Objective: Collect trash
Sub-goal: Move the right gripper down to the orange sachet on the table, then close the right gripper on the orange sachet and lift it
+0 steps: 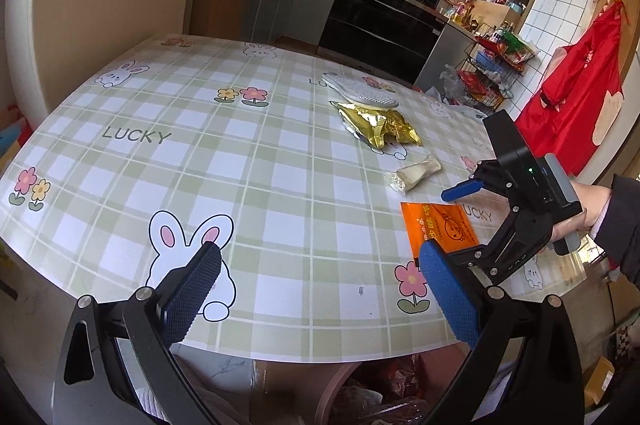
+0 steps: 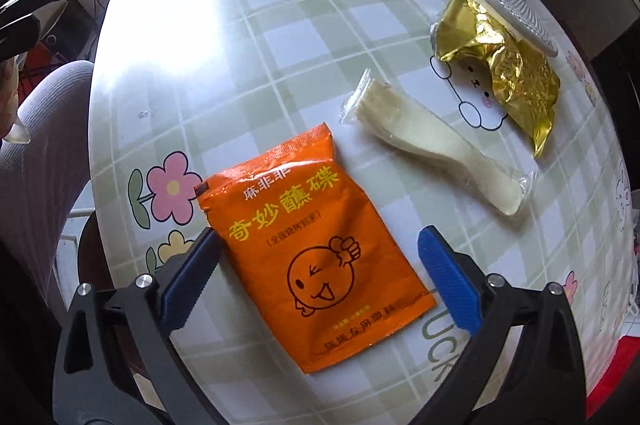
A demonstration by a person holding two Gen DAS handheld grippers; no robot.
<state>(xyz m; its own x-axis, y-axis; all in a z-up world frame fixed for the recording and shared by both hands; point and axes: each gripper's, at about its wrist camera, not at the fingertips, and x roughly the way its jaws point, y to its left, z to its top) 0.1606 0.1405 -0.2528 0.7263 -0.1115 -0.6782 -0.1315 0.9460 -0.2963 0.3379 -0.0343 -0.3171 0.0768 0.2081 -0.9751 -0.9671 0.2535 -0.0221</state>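
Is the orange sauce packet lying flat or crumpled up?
Flat: the orange sauce packet lies spread on the table, printed face up, with only slight wrinkles.

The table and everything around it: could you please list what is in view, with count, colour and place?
table: one, green-and-white checks, centre.
orange packet: one, orange, between the right gripper's open fingers.
wrapped spoon: one, white in clear plastic, beyond the packet.
gold wrapper: one, gold, crumpled, far side.
grey brush: one, grey-white, partly on the gold wrapper.
red apron: one, red, hanging on the wall.
stove: one, black, kitchen behind.
left gripper: open, empty, near table edge.
right gripper: open, over the packet.
hand: one, holding the right gripper.
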